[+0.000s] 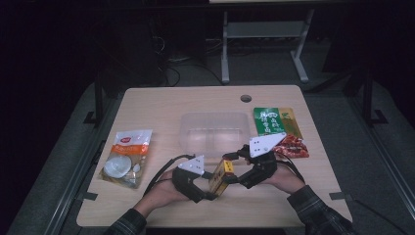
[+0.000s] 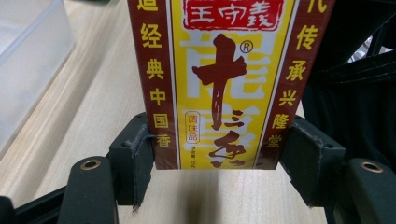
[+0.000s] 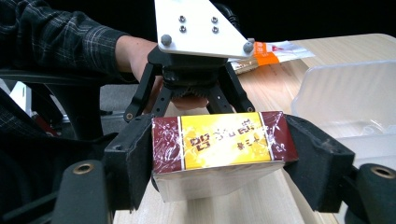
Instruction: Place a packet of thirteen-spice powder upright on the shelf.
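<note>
High view puts the yellow and maroon spice box (image 1: pixel 219 177) in front of us near the front of the tabletop (image 1: pixel 161 105), held between both tools just short of the clear plastic container (image 1: pixel 213 132). Our left hand-held gripper (image 1: pixel 211 192) grasps the box at its lower end; in the left gripper view the two black pads (image 2: pixel 136 161) press against its maroon side strips, with bare wood showing beneath. Our right hand-held gripper (image 1: pixel 234 164) is clamped on the other end: in the right gripper view the box (image 3: pixel 217 148) sits snugly between the pads, its cellophane wrap catching the light. So both tools are clenched on the same box, which stands tilted and looks lifted clear of the wood.

We judge this to be the handover or shared carry of the box, with the container the likely destination. Next, one of our grippers ought to let go so the other can bring the box over the container's near wall and lower it inside. We must release only once the remaining grip is firm, since the slick wrap could slip. The white snack packet (image 1: pixel 126 157), the green packet (image 1: pixel 274 121) and the red packet (image 1: pixel 293 146) lie well apart from this work.
</note>
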